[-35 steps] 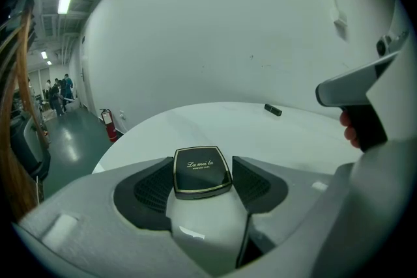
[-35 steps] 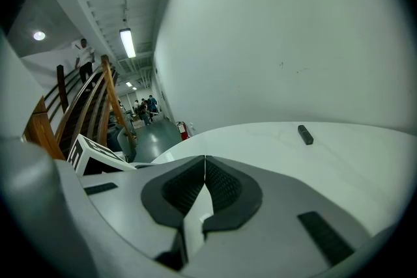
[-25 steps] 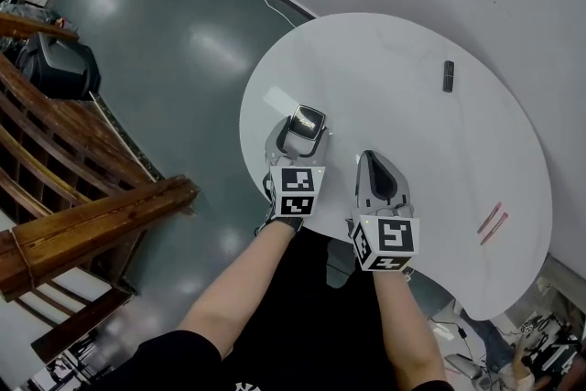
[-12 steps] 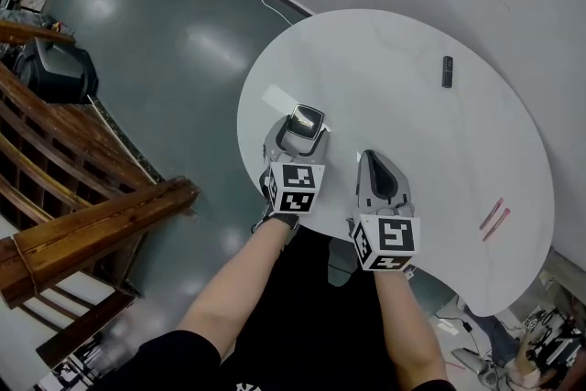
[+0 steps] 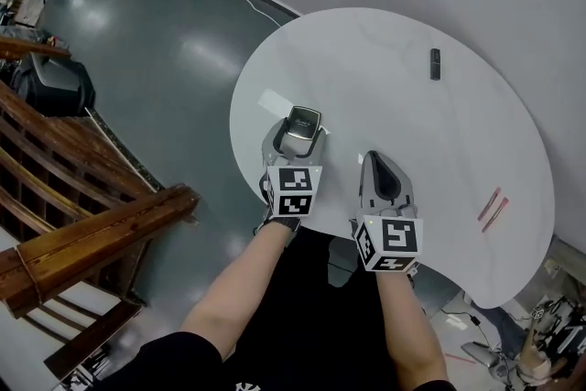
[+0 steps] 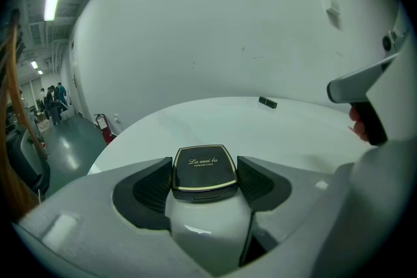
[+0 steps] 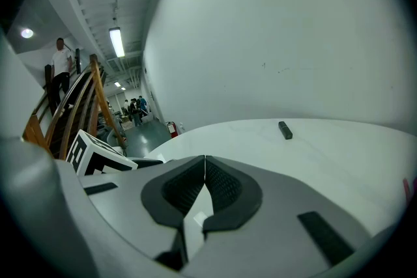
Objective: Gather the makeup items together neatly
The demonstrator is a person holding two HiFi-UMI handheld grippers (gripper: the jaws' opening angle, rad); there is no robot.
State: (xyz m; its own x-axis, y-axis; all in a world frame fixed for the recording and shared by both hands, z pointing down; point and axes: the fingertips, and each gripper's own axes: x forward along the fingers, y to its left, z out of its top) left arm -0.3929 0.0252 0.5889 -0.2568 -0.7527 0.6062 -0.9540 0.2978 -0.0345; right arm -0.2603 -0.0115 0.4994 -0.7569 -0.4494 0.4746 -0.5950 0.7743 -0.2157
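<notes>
Widened slightly since a second ago, the left claw [image 5: 299, 131] stands spread around the black powder compact [image 5: 303, 118] by the worktop's [image 5: 366, 69] near-left edge, apparently setting it down as the gathering spot, while the right claw [image 5: 371, 163] waits pressed together, empty.

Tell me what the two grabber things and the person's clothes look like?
The left gripper and right gripper are pale grey plastic shells with black ribbed fingers. Each carries a white cube with black square markers. The person wears a black short-sleeved top.
</notes>
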